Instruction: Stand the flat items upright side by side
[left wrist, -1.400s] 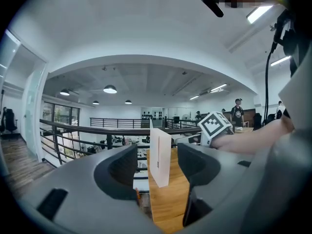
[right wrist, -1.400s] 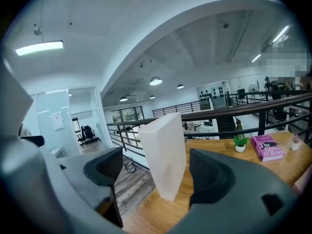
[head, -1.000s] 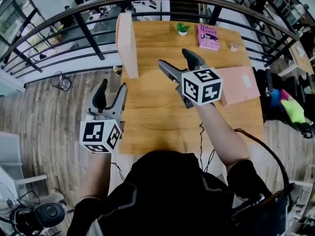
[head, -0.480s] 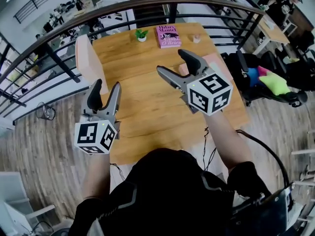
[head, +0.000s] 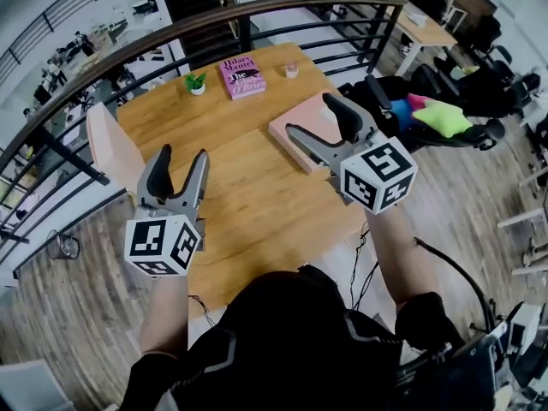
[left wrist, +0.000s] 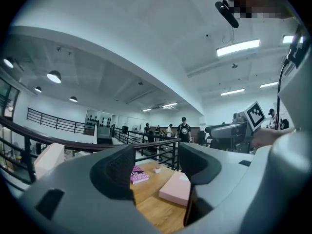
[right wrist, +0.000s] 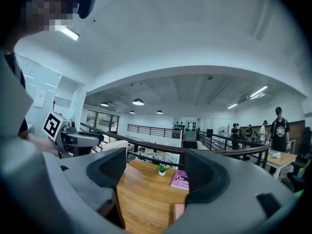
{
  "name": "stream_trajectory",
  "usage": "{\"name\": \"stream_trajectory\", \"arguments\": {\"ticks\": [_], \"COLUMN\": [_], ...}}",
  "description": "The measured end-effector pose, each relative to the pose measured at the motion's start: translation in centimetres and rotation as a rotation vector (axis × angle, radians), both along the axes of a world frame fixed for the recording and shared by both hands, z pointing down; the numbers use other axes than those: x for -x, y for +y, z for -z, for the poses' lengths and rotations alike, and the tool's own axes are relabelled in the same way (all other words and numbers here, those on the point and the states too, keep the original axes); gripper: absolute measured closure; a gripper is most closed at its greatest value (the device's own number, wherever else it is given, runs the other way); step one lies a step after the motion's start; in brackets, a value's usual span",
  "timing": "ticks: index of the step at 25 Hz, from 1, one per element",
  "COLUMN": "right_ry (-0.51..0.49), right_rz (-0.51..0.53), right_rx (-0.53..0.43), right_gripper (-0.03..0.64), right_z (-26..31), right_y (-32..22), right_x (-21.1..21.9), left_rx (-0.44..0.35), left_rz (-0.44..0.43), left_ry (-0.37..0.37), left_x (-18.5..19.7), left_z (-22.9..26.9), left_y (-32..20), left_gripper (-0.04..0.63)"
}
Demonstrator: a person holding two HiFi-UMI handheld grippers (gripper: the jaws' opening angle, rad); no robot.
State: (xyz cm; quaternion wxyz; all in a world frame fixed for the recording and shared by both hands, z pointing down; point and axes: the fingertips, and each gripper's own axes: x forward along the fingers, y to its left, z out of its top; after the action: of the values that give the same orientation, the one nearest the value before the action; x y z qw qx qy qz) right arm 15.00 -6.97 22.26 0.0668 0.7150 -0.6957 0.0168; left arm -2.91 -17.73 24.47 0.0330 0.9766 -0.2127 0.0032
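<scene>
Left gripper (head: 181,163) fingers easing apart, right gripper (head: 312,116) fingers spread wide, both empty above the wooden tabletop (head: 240,187). A flat pink rectangular box (left wrist: 174,189) lies at its right side, a pale pink board (head: 110,148) stands at its left edge, and a pink paperback book (head: 242,76) and small green potted plant (head: 195,82) line its far edge.

The right claw (head: 312,116) covers part of the flat pink box (head: 300,111).

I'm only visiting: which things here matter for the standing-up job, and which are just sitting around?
For the job: pink book, flat pink slab, probably the upright pale panel.
Just lying about: potted plant, small cup, bright cushions.
</scene>
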Motion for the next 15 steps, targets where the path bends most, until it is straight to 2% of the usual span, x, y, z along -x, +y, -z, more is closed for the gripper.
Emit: {"name": "stream_trajectory", "arguments": {"ticks": [3,6,11,15], "right_ry": [0.007,0.0,0.01,0.002], "right_rz": [-0.081,-0.127,-0.113,-0.088], "right_rx": [0.009,0.013,0.034,0.049], "right_gripper": [0.236,0.236,0.236,0.247], "right_z": [-0.1,-0.5,-2.0,-3.6], "right_y": [2.3,4.3,6.7,7.2], "right_x": [-2.3,-4.4,-8.5,-13.1], "left_rx": [0.006,0.004,-0.013,-0.02], "left_rz": [-0.043,-0.077,-0.111,-0.079], "left_ry": [0.031,0.01,-0.051,-0.114], "left_x": [-1.8,-3.8,-7.6,-10.8], "left_z": [0.0,-0.9,-2.7,-4.8], "left_y": [0.3,0.9,2.6,3.4], "left_gripper": [0.307,0.307,0.299,0.299]}}
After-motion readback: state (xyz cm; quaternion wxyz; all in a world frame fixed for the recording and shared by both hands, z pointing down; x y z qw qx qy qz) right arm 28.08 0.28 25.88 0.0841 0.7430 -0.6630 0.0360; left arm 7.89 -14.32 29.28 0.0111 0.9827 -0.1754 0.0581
